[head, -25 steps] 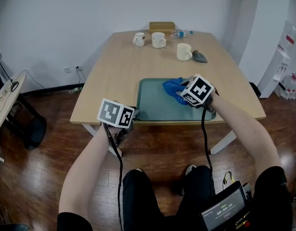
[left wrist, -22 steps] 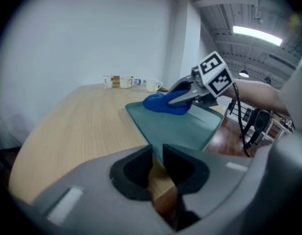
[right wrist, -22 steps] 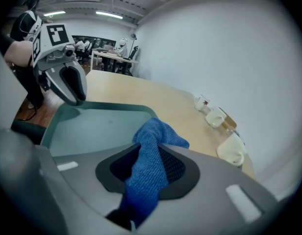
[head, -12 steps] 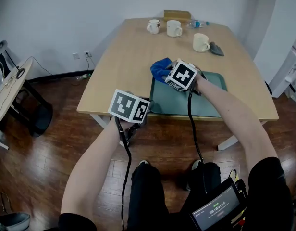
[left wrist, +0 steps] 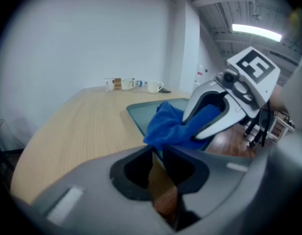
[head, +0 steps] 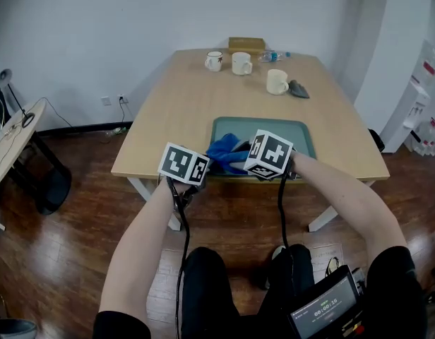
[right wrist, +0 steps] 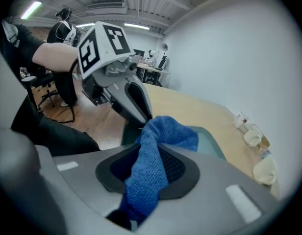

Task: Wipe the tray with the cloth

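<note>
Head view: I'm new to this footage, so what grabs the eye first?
The blue cloth, pinched in the right gripper, lies over the near left corner of the green tray. Behind it, three white mugs stand toward the far end of the table.

Bright blue cloth (head: pixel 224 150); teal-green tray (head: pixel 302 134); pale wood-grain desk (head: pixel 175 111); three white mugs (head: pixel 240 63); dark reddish-brown plank floor (head: pixel 62 246); white wall (head: pixel 97 27).

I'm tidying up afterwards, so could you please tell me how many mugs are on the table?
3, all at the table's far end: the left mug by the box, the middle mug beside it, and the right mug nearer, by a dark object. None seems hidden.
</note>
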A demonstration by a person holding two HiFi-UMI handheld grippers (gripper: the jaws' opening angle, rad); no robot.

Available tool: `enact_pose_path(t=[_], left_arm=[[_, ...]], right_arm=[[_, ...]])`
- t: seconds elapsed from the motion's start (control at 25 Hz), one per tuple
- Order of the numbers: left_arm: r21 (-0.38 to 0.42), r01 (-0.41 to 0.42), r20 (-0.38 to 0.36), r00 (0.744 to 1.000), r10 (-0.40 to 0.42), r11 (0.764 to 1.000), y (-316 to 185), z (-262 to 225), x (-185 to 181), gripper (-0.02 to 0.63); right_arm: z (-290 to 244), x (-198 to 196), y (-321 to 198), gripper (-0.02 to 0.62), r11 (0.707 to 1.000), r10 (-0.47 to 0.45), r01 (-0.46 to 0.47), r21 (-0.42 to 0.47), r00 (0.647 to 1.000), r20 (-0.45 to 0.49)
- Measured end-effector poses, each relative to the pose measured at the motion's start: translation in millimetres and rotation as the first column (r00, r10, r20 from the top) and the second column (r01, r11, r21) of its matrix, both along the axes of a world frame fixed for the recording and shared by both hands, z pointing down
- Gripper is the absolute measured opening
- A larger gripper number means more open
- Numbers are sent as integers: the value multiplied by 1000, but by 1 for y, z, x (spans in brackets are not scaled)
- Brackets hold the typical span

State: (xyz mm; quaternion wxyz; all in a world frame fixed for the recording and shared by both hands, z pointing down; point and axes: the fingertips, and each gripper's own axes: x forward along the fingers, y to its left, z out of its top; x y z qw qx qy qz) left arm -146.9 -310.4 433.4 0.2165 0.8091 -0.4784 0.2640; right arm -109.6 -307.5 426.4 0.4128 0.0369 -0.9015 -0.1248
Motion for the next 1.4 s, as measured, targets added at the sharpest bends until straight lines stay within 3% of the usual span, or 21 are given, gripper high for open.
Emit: enact_pose_path(t=[0.24, 0.4, 0.56, 0.8, 1.12, 1.4], left_arm=[[12, -1, 3, 1000, 1, 1000, 1, 0, 3, 69], [26, -6, 13, 1000, 6, 1000, 2, -2, 3, 69], [38, -6, 21, 1000, 6, 999, 4, -4, 2, 69], [55, -6, 28, 1000, 5, 998, 3, -9, 0, 67], [50, -9, 30, 1000, 7, 999, 2, -8, 0, 67], [55, -1, 37, 999, -1, 998, 0, -3, -1, 67]], right_arm=[[-2, 13, 15, 98, 998, -27, 28, -53, 999, 28], [-5, 12, -23, 98, 996, 80, -80, 28, 997, 26], [-2, 16, -78, 98, 974, 195, -198, 114, 980, 43], [-7, 14, -139, 98, 948, 278, -282, 147, 960, 47], [-7, 14, -149, 98, 945, 285, -287, 160, 958, 33], [0, 19, -90, 98, 980, 160, -158, 125, 987, -9]])
